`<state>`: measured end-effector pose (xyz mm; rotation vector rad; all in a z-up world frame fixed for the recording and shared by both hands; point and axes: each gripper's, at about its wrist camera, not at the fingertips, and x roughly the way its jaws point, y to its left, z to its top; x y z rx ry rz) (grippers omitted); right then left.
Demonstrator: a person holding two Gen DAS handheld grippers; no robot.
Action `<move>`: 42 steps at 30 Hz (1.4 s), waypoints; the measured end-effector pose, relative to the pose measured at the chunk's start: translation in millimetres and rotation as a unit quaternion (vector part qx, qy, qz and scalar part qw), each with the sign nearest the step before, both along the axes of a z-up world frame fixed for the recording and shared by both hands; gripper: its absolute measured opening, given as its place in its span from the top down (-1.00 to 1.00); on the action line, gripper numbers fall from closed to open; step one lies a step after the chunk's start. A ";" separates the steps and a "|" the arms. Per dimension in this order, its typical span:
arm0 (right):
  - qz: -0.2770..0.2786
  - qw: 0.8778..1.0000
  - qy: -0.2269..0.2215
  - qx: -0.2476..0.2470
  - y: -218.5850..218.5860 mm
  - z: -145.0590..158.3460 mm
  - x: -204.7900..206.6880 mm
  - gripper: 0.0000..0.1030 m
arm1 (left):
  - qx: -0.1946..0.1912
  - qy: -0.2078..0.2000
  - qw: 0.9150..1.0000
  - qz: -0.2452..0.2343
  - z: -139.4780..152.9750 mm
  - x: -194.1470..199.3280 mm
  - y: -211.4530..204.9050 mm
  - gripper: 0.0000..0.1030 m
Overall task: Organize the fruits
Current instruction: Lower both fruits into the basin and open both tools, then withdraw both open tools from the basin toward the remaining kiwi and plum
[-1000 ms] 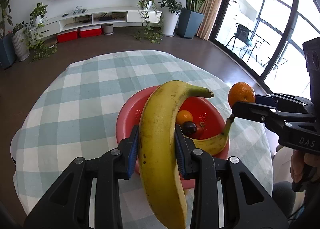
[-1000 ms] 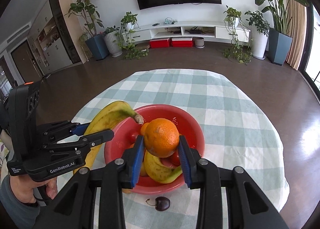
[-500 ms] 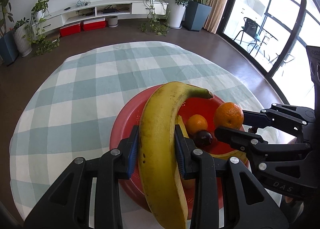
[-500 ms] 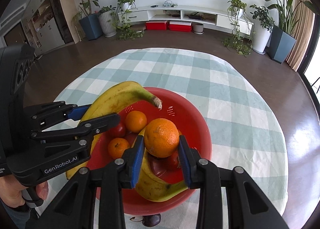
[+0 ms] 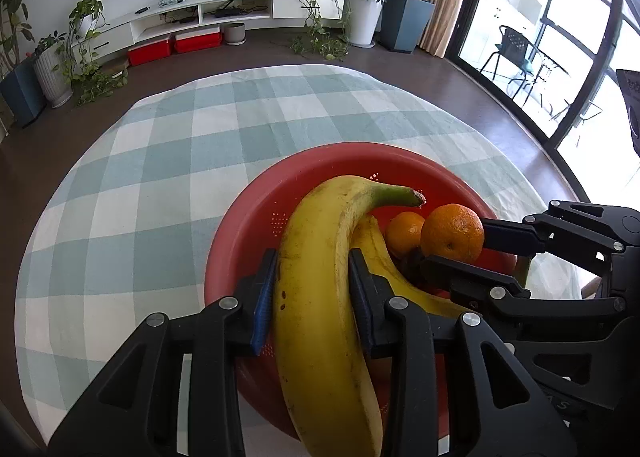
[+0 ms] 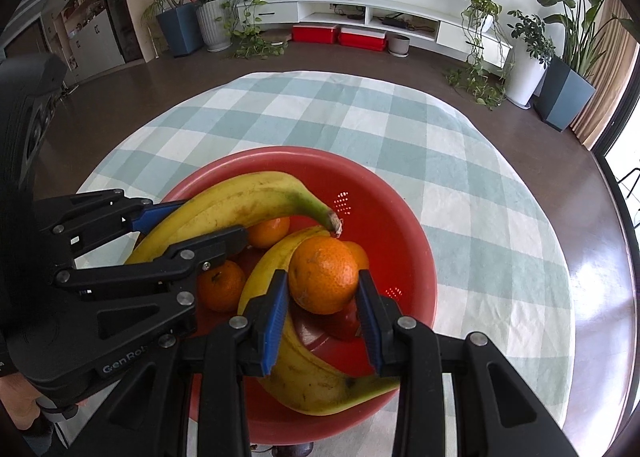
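Observation:
My left gripper (image 5: 312, 289) is shut on a large yellow banana (image 5: 320, 277) and holds it just over the red bowl (image 5: 256, 225). The banana also shows in the right wrist view (image 6: 240, 205), with the left gripper (image 6: 188, 229) around it. My right gripper (image 6: 322, 293) is shut on an orange (image 6: 323, 275) and holds it low inside the red bowl (image 6: 384, 217). The orange also shows in the left wrist view (image 5: 452, 233). In the bowl lie a second banana (image 6: 304, 361), small oranges (image 6: 222, 285) and a dark red fruit (image 6: 344, 323).
The bowl stands on a round table with a green-and-white checked cloth (image 5: 160, 161). A dark cherry (image 6: 292, 449) lies on the cloth at the bowl's near edge. Plants, a white TV shelf and a glass door stand beyond the table.
Both grippers have come down and forward over the bowl. The orange has sunk from above the rim to inside the bowl. The held banana now hangs lower over the bowl.

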<state>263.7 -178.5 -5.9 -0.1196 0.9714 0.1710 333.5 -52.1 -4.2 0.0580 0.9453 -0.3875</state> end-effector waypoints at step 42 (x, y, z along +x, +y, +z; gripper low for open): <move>-0.004 0.987 -0.139 0.086 -14.3 38.0 -143.6 -0.52 | -0.029 -0.078 0.996 0.024 47.7 -135.2 43.4 -0.92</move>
